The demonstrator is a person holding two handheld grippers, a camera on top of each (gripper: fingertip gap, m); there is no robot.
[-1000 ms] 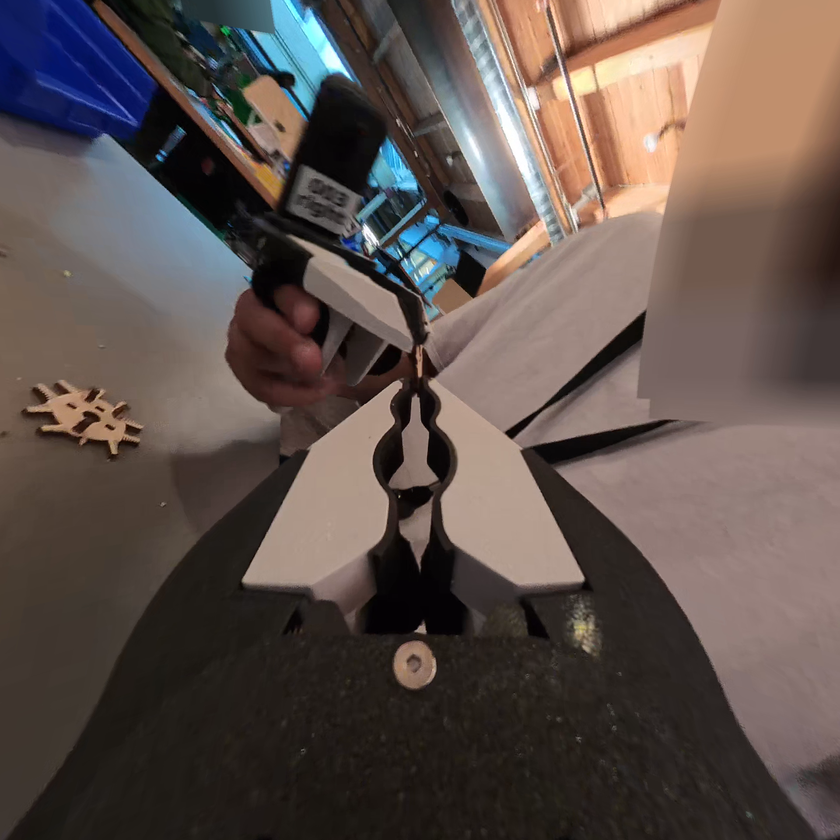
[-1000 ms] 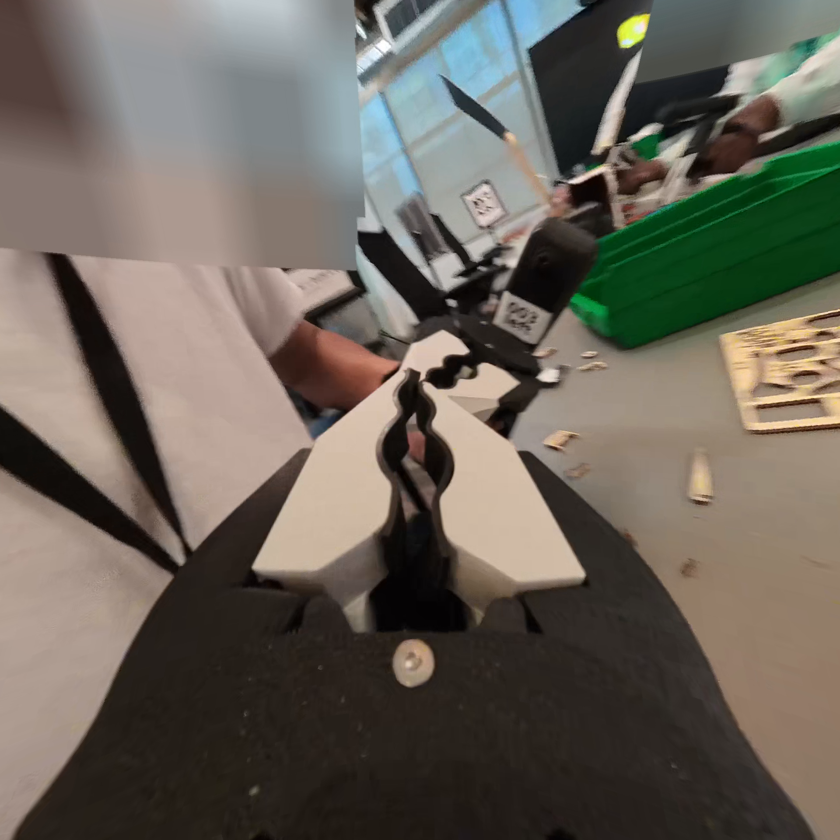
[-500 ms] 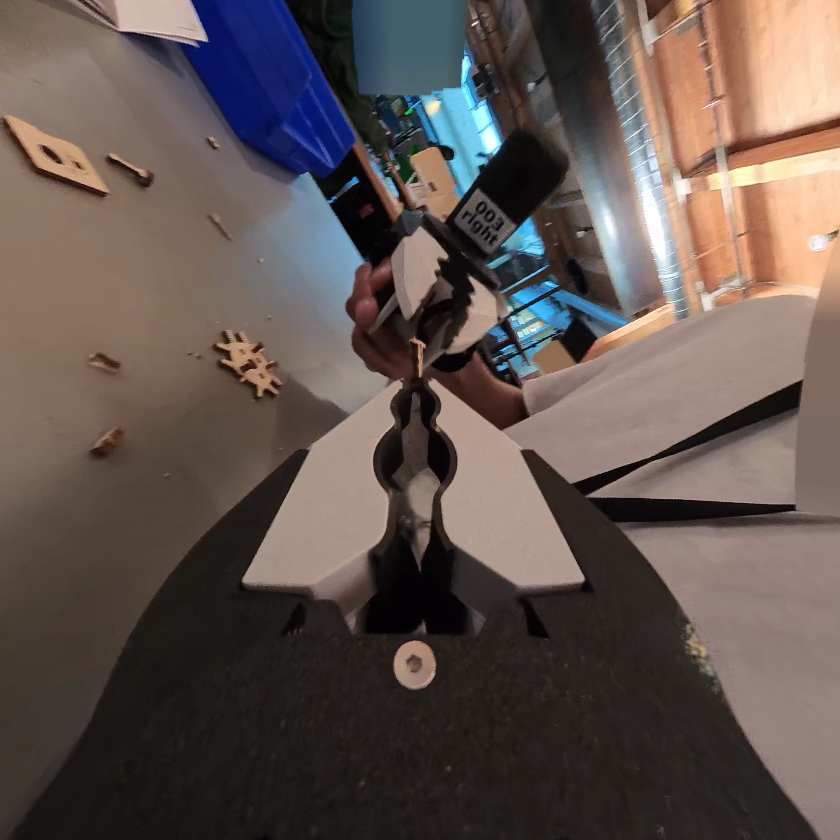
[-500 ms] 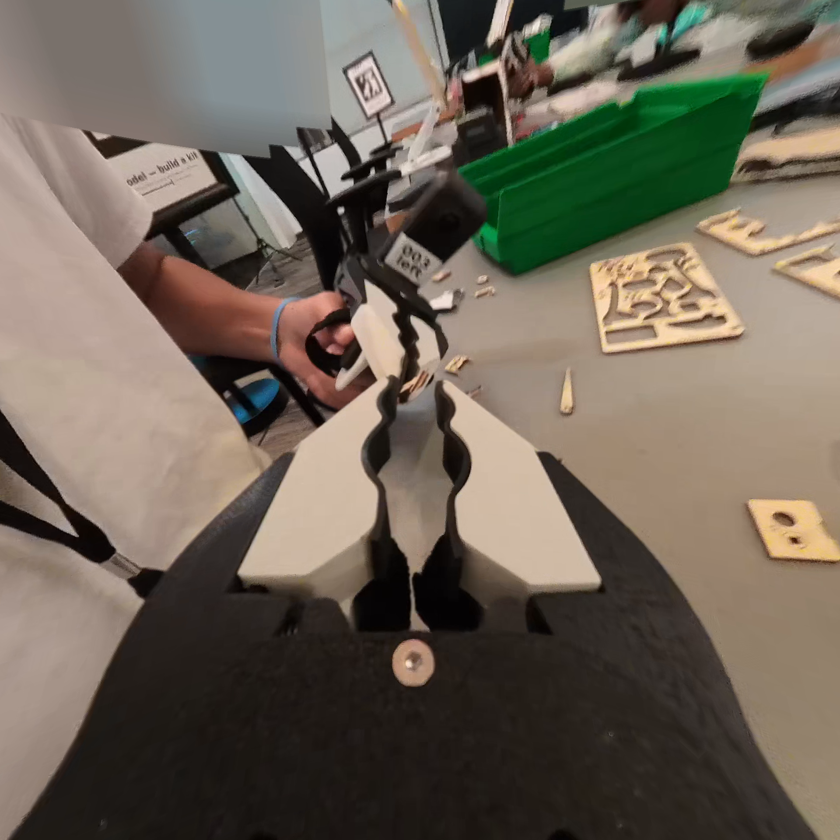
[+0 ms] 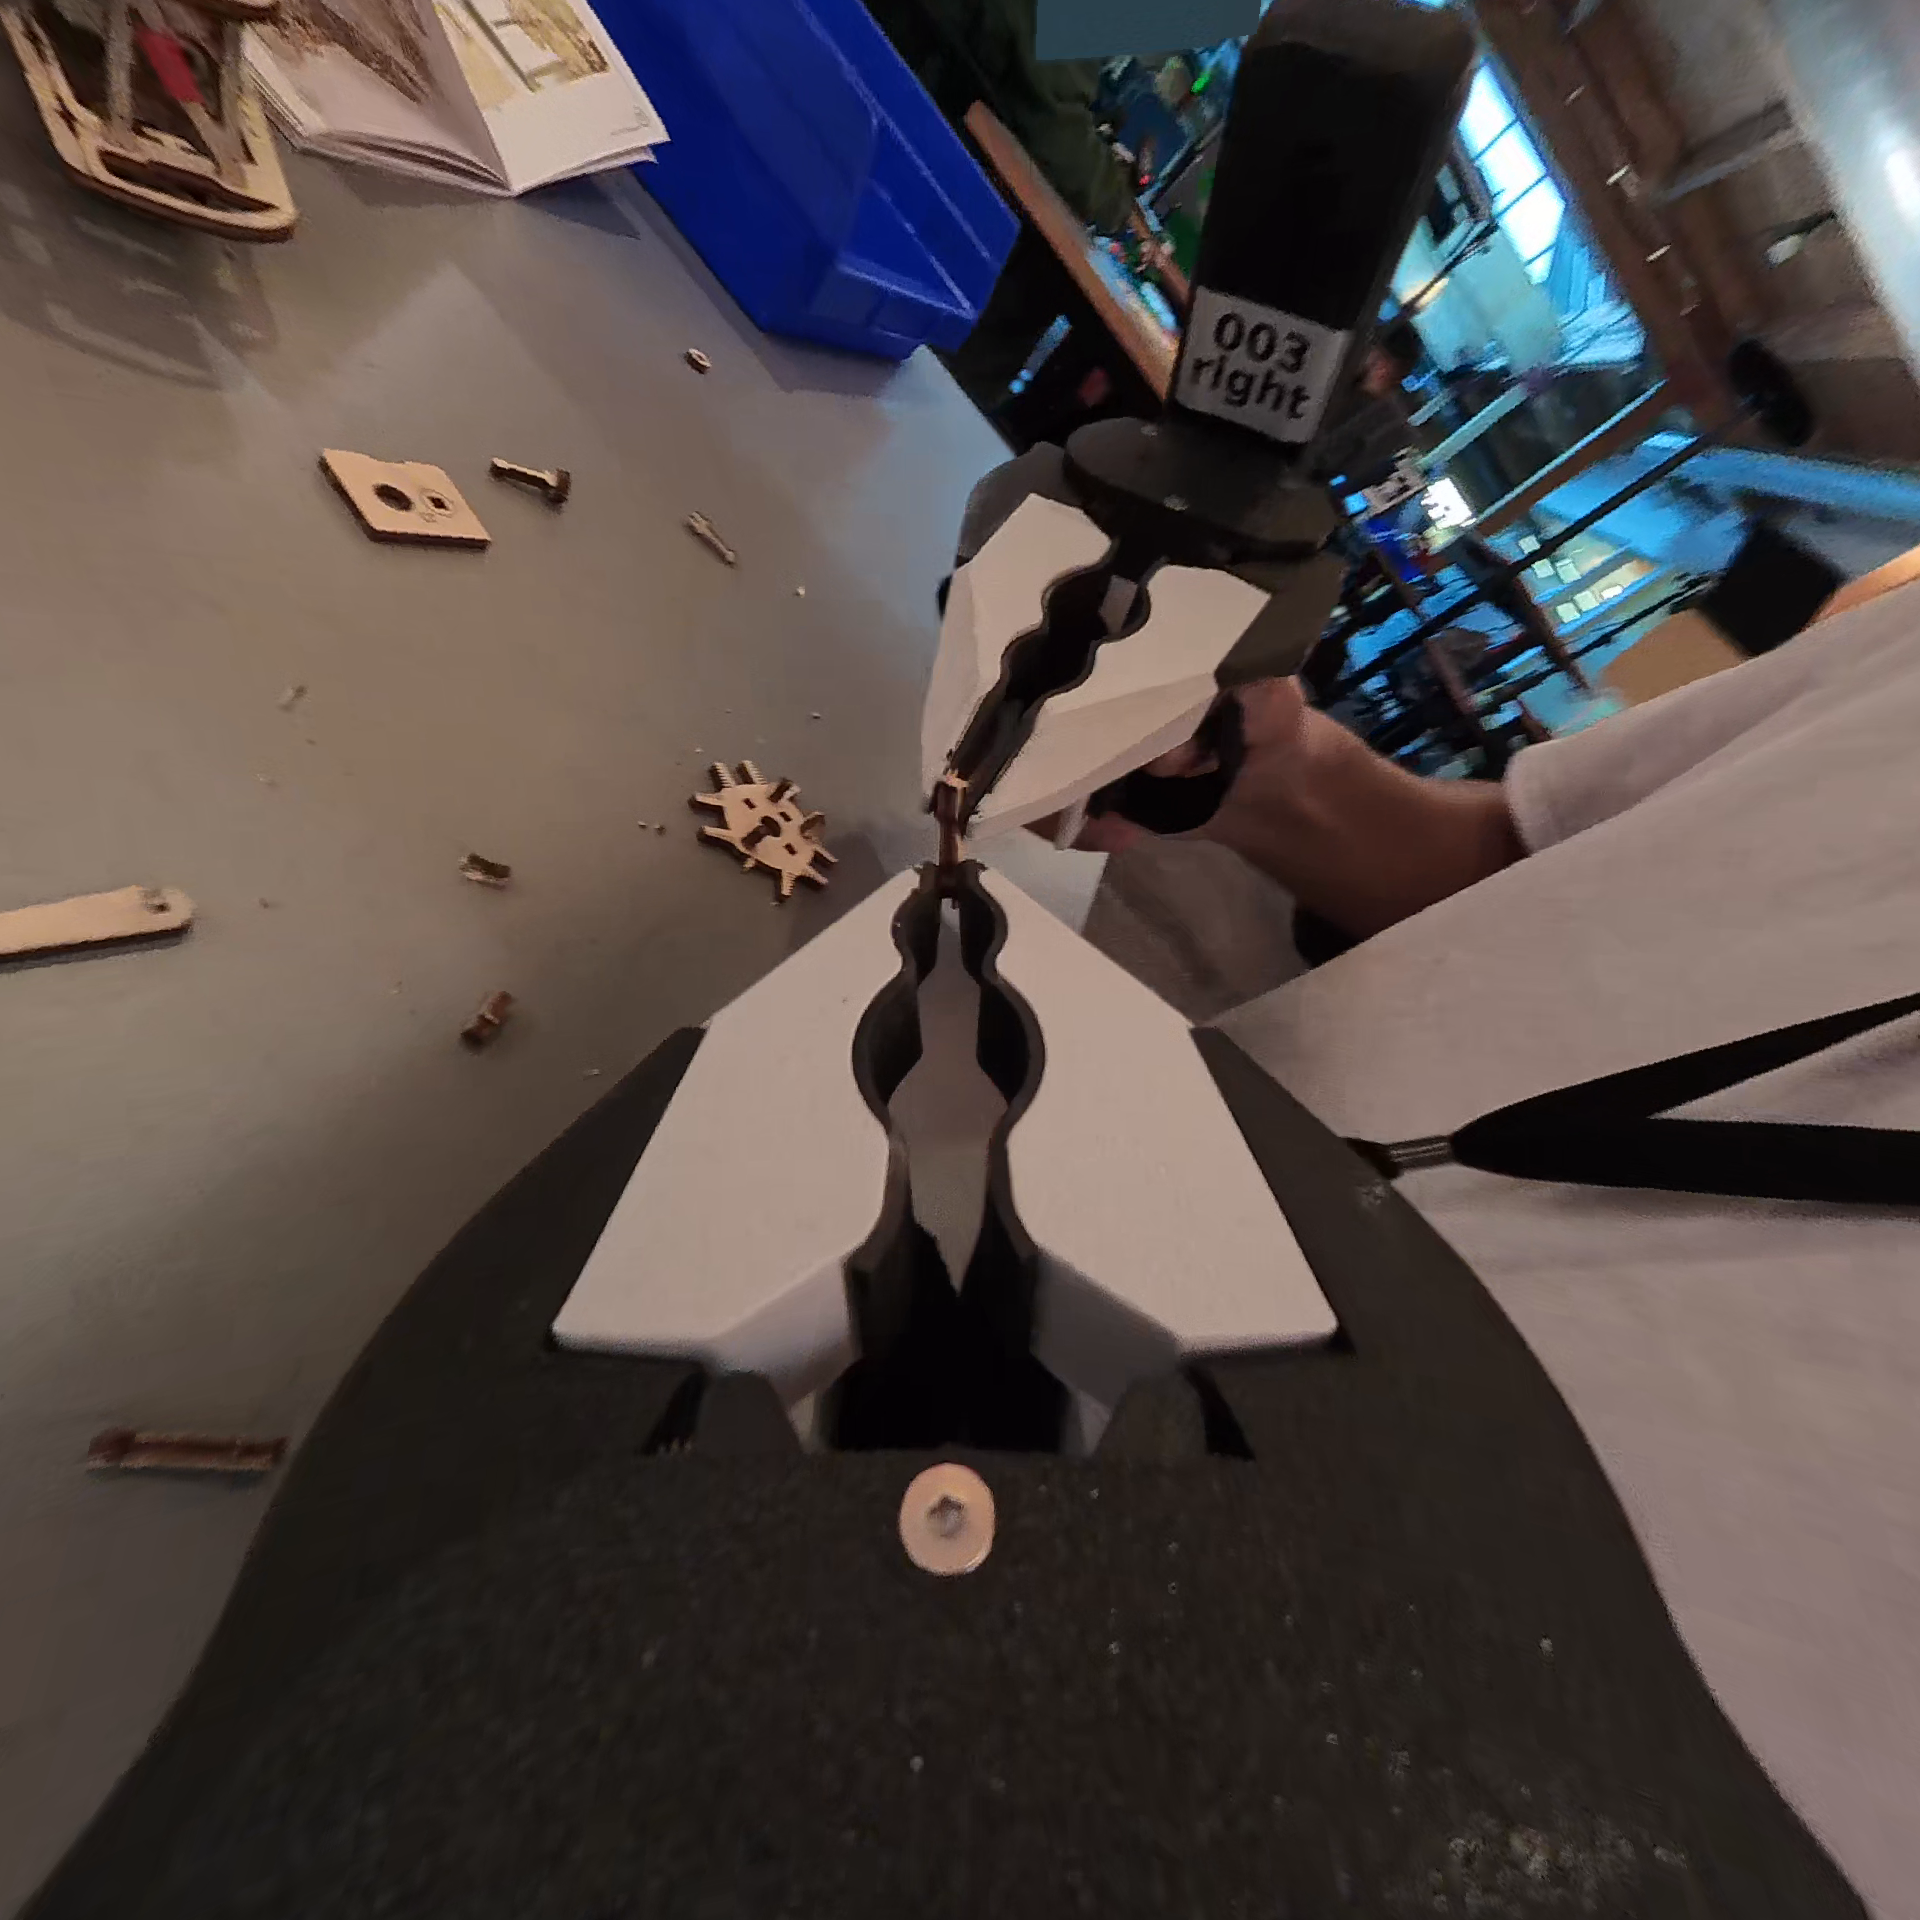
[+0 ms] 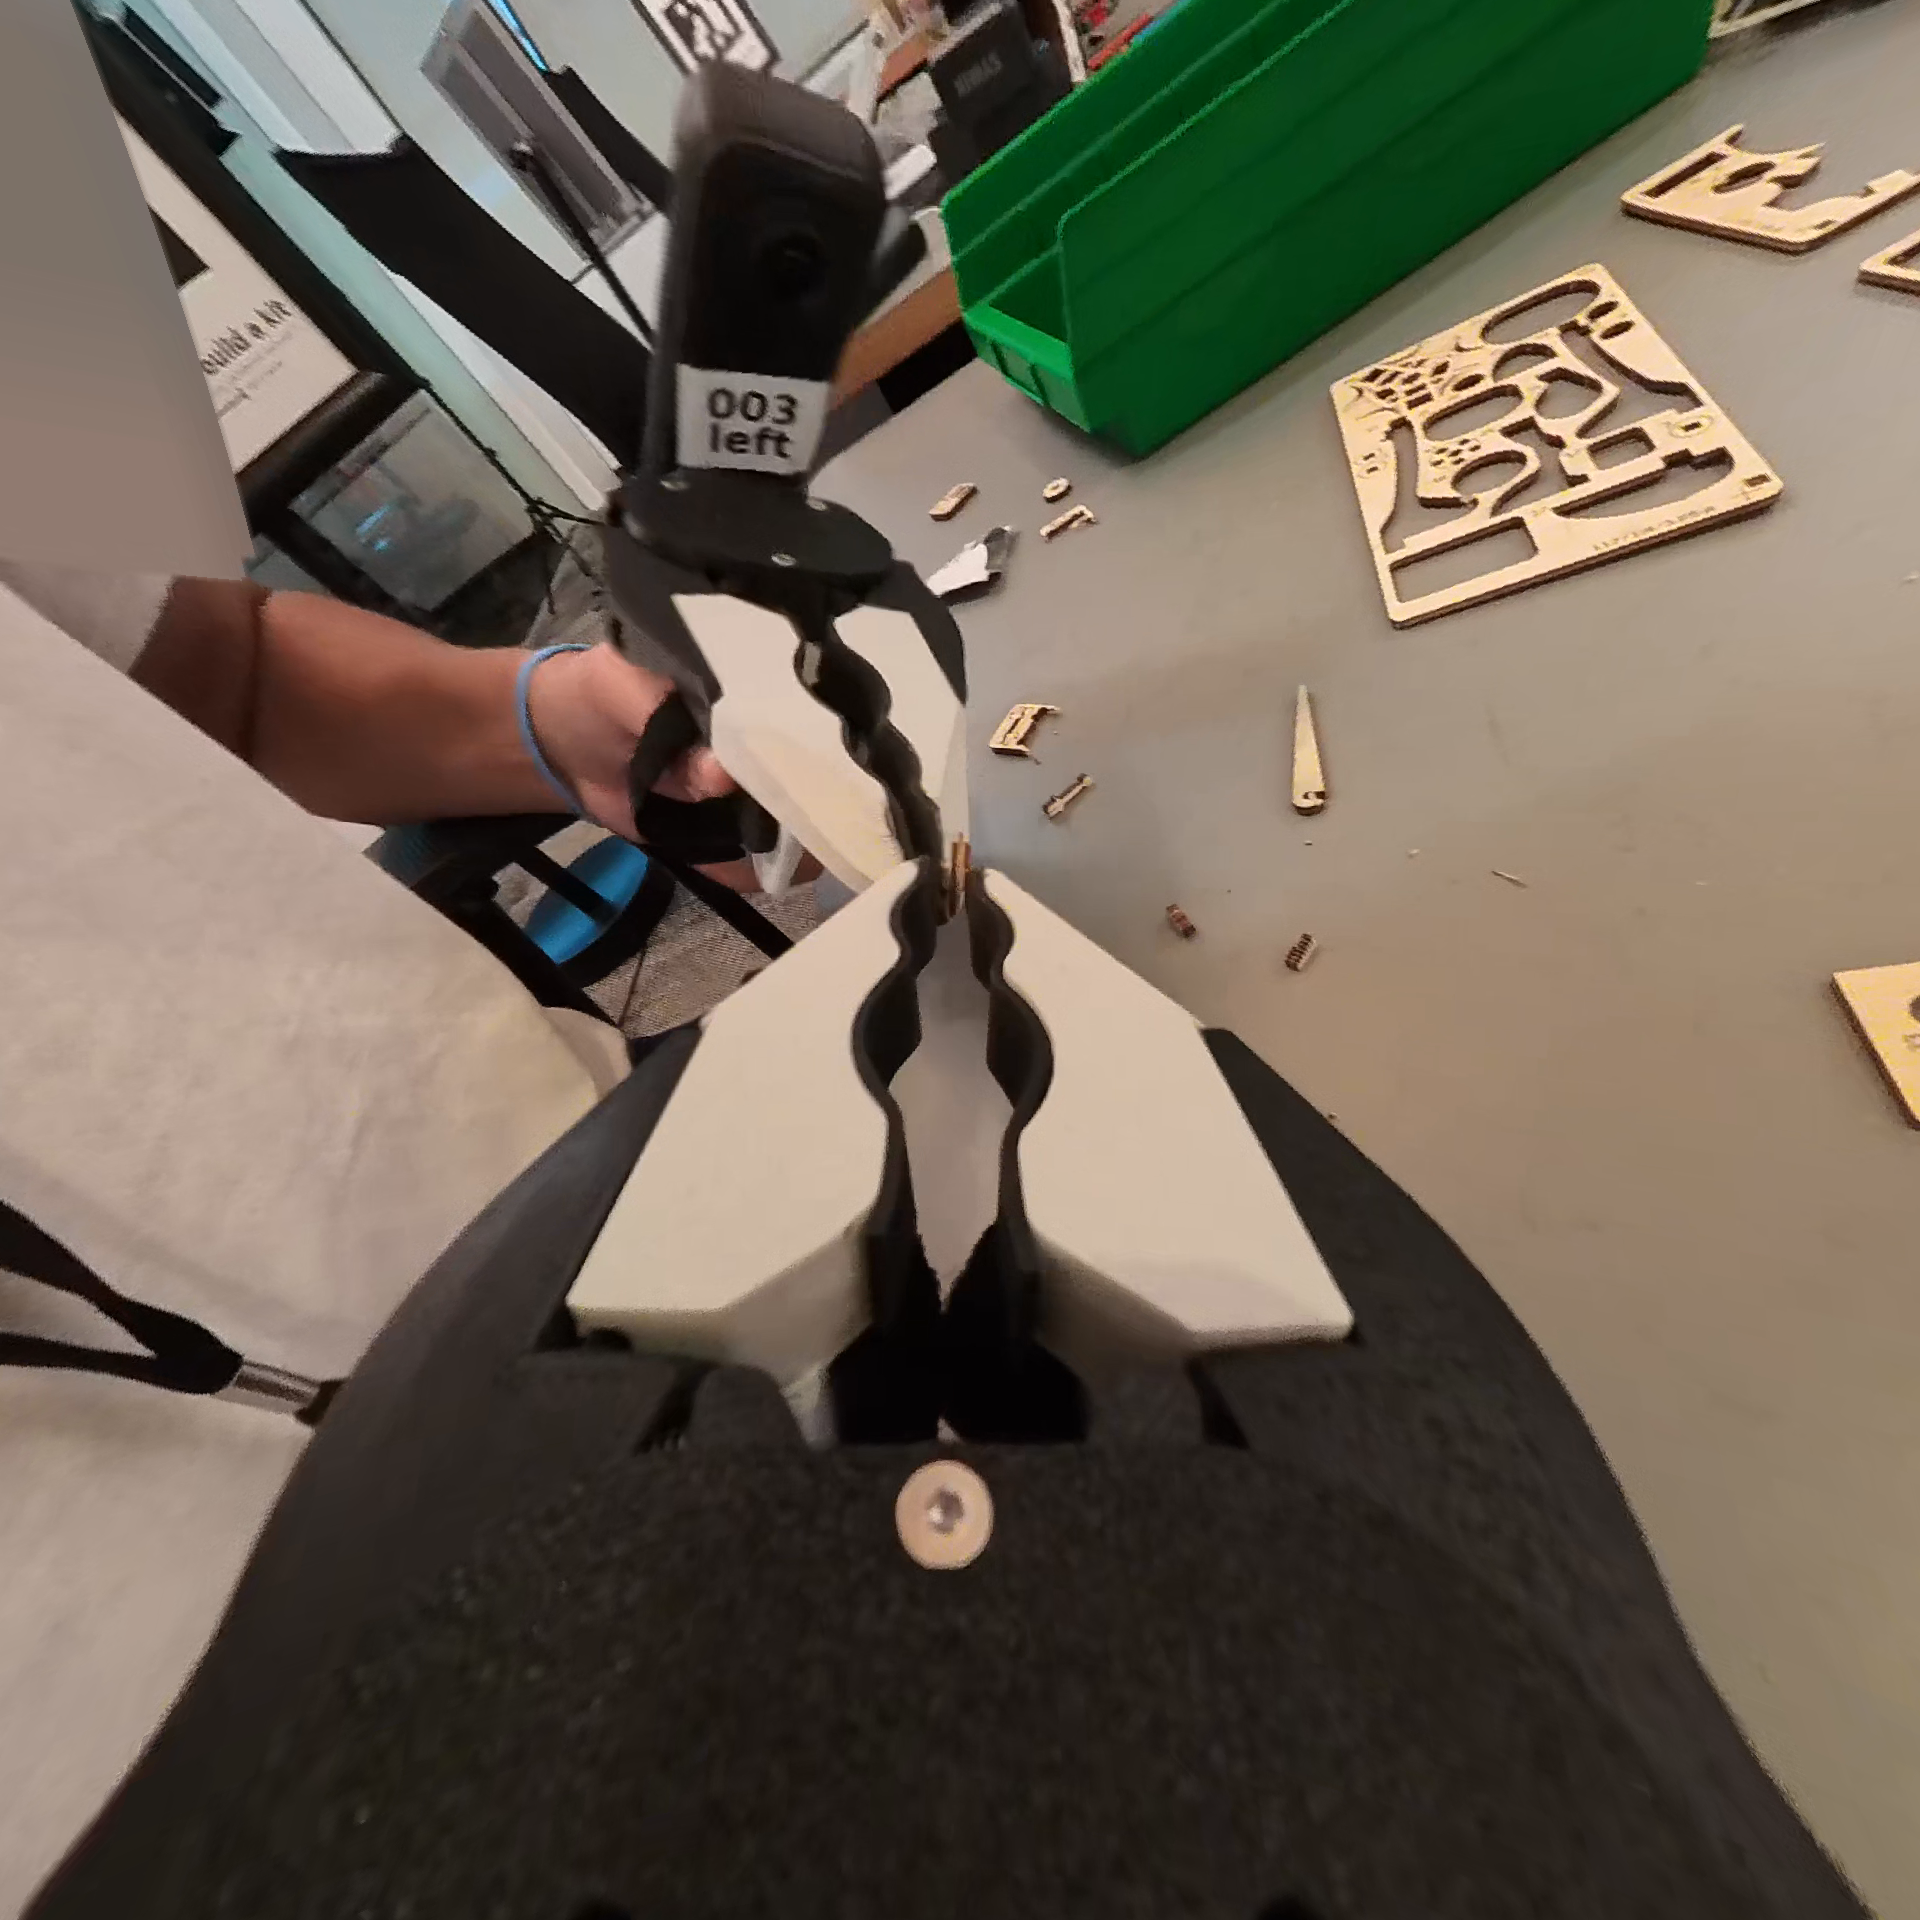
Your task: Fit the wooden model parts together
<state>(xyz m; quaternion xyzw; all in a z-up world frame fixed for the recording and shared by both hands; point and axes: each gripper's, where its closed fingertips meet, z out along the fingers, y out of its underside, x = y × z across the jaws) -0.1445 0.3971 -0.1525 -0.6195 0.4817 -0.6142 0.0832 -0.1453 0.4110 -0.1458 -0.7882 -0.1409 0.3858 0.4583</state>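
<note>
A small thin wooden part point(image 5: 947, 844) is held in the air between both grippers, above the near edge of the grey table point(image 5: 312, 727). My left gripper point(image 5: 943, 902) is shut on its lower end. My right gripper point(image 5: 954, 792) meets it tip to tip from above and pinches the upper end. In the right wrist view the part point(image 6: 956, 871) shows edge-on between the tips of my right gripper point(image 6: 951, 883), against the right-hand finger. The left gripper point(image 6: 914, 842) comes in from the upper left there. I cannot tell whether it is one part or two joined.
A toothed wooden gear piece point(image 5: 764, 831), a square plate with holes point(image 5: 405, 499), a flat strip point(image 5: 94, 920) and small scraps lie on the table. A blue bin point(image 5: 831, 177) and a booklet point(image 5: 468, 94) stand behind. A green bin point(image 6: 1299, 208) and a cut-out wooden sheet point(image 6: 1548, 457) lie to the right. The toothed wooden gear piece point(image 5: 764, 831) is about 10 centimetres from both grippers' fingertips.
The right gripper's jaws, open half a second ago, have closed on the part. The two grippers have come tip to tip and tilted down over the table. The left stayed shut.
</note>
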